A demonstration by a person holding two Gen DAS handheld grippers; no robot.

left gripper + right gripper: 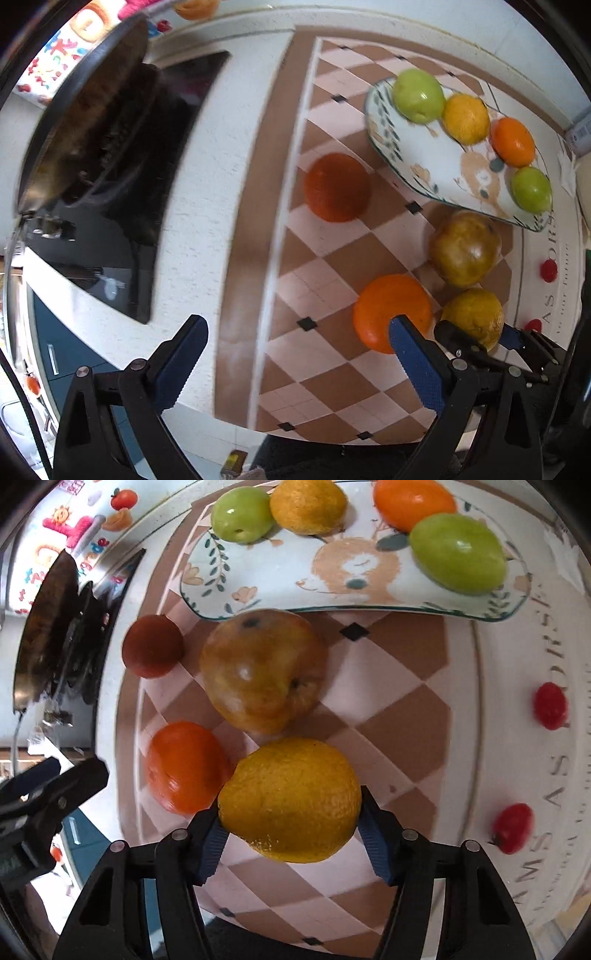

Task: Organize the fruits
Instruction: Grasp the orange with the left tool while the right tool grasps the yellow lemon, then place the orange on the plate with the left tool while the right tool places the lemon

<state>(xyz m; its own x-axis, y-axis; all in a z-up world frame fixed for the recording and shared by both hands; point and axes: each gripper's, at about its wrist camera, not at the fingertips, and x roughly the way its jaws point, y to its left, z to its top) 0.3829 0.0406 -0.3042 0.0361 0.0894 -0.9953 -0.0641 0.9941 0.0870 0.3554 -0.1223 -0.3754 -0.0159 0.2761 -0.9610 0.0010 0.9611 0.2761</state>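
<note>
Underneath: checkered mat (325, 273) on white counter (207, 206), black cooktop (110, 236) alongside.

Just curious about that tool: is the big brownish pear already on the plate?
No, the pear lies on the checkered mat, just in front of the plate.

Yellow citrus (291, 799), orange persimmon (186, 766), brown-pink checkered mat (391, 709).
</note>
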